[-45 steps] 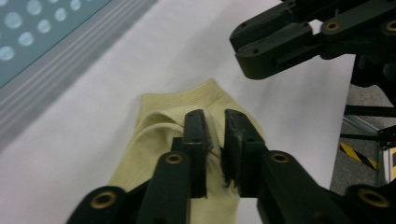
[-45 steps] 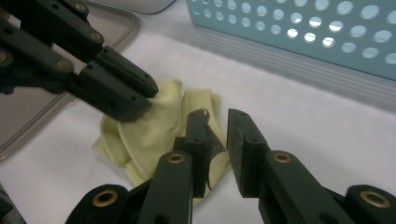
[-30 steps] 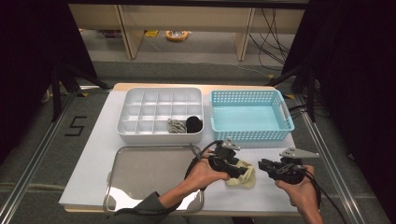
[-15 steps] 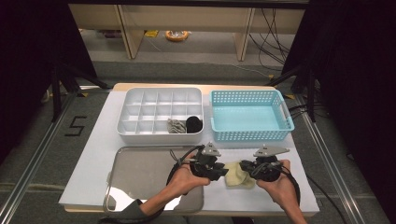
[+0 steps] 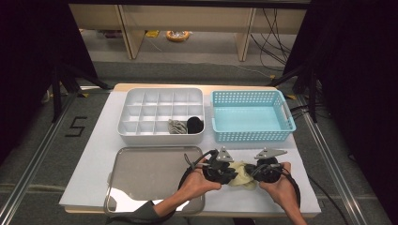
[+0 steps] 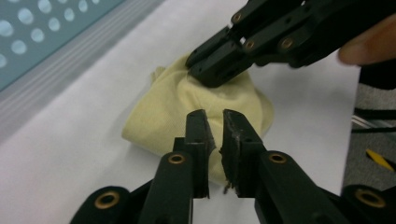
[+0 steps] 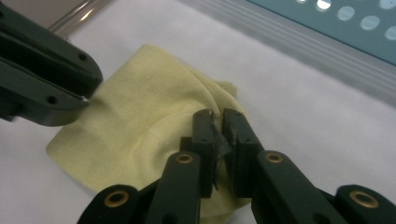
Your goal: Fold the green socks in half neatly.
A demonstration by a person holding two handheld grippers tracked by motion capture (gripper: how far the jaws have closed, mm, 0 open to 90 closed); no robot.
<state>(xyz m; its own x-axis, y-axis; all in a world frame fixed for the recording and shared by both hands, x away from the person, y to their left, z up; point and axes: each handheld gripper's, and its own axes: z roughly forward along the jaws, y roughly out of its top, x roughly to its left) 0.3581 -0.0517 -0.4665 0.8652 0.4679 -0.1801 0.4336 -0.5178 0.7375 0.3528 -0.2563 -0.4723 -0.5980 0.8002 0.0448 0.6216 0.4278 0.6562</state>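
A white compartment tray (image 5: 162, 112) stands in the upper centre of the high view on the white table (image 5: 94, 159); its front row holds a grey bundle (image 5: 177, 126) and, just beside it to the right, a black bundle (image 5: 195, 124), with the other compartments bare. A light blue perforated basket (image 5: 252, 116) stands just right of that tray, and a shallow metal tray (image 5: 145, 176) lies in the lower left part of the table. On the grey floor at the left edge a marking reading "5" (image 5: 76, 126) is visible, and an orange object (image 5: 178, 35) lies on the floor at the top of the frame between furniture legs.
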